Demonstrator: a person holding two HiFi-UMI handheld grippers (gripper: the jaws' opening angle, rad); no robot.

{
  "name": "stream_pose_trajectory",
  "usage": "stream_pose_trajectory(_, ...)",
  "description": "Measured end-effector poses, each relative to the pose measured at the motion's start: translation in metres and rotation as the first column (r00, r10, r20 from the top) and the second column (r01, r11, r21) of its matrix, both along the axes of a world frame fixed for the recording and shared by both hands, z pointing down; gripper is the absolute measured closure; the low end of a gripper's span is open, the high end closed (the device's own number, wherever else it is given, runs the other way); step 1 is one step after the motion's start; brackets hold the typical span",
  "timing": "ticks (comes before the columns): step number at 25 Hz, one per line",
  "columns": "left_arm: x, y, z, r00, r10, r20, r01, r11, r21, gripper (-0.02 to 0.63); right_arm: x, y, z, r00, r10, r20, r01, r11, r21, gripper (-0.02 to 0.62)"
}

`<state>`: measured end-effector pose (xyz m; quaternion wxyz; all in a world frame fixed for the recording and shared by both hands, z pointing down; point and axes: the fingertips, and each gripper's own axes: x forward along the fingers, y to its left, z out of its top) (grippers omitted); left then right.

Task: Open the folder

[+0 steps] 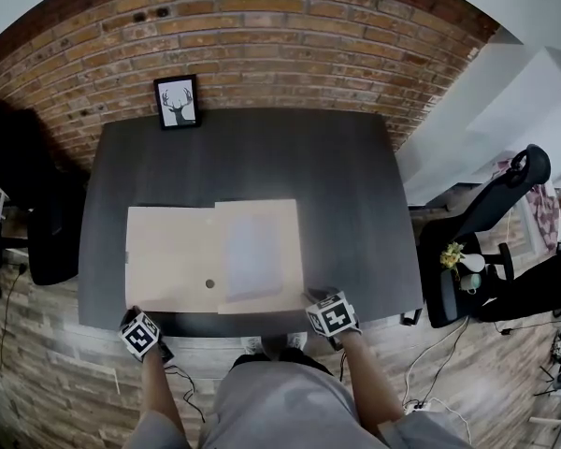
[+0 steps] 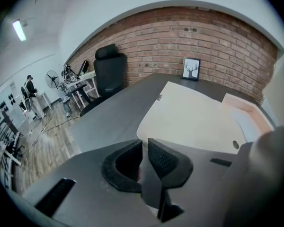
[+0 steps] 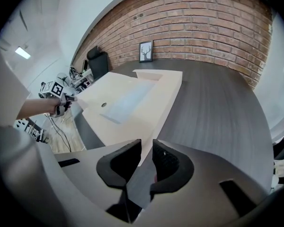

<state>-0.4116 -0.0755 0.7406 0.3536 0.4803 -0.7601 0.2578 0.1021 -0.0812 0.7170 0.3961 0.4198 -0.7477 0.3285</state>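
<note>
My left gripper [image 2: 145,145] sits off the 7 o'clock corner of the folder [image 1: 215,255] and my right gripper [image 3: 146,148] at its 5, both empty with jaws a narrow slit. The folder lies flat by the near edge of the desk [image 1: 262,157] (6 o'clock), so a clumsy tug could slide it off. Bare room lies toward 12 and 3.

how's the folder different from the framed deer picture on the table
The folder lies flat near the table's front edge; the framed deer picture stands upright at the back, by the brick wall. The folder is beige; the framed deer picture has a black frame around a white print. The folder covers far more of the tabletop than the framed deer picture. Both are rectangular and sit on the same dark table.
</note>
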Motion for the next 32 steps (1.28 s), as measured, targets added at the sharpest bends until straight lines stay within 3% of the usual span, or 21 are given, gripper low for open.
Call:
stream_pose_trajectory(10,-0.003,-0.002,0.030,1.000,-0.003,-0.022,0.000,0.991,-0.131,0.565,0.001,0.000,0.000,1.000,0.006,0.004,-0.006,1.000,0.001,0.546)
stream_pose_trajectory(16,-0.007,-0.002,0.041,0.997,-0.013,-0.077,-0.002,0.981,-0.194,0.555,0.000,0.000,0.000,1.000,-0.002,0.006,0.002,1.000,-0.002,0.549)
stream_pose_trajectory(20,-0.006,-0.004,0.042,0.995,-0.012,-0.102,-0.009,0.979,-0.206,0.554,0.001,-0.001,-0.002,1.000,-0.011,0.000,0.011,1.000,-0.002,0.551)
stream_pose_trajectory(27,-0.006,-0.004,0.047,0.978,-0.027,-0.208,-0.016,0.979,-0.203,0.554,0.001,0.000,0.000,1.000,-0.018,-0.004,0.018,1.000,0.000,0.554)
stream_pose_trajectory(32,-0.008,-0.003,0.045,0.966,-0.067,-0.249,0.036,0.991,-0.128,0.554,-0.001,0.000,0.000,1.000,-0.023,-0.013,0.023,1.000,0.007,0.557)
